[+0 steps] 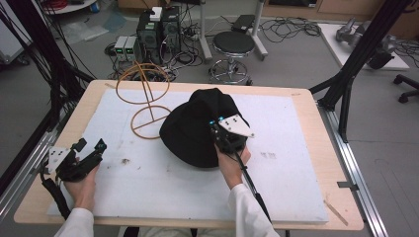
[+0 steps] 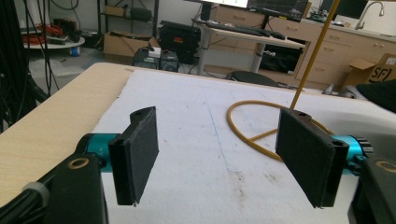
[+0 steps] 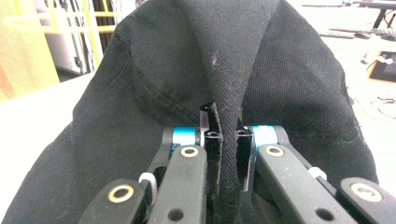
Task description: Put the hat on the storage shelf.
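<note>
Right tool (image 3: 228,154) pinching black hat (image 3: 196,70) mid-mat, left tool (image 2: 224,158) open near table edge (image 1: 49,168)

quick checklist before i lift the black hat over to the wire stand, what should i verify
1. Right hand-held gripper pinching the black hat: ok, a fold of fabric sits between the closed jaws.
2. Grip deep enough to carry the whole hat: cannot tell, only a narrow pleat is held.
3. Wire stand upright on the white mat: ok.
4. Path from hat to stand free: ok, they sit side by side with nothing between.
5. Left hand-held gripper ready to help: ok, jaws wide apart, nothing between them, facing the stand's base ring.
6. Hat clear of the stand's base ring: cannot tell, the brim lies right beside it.
</note>
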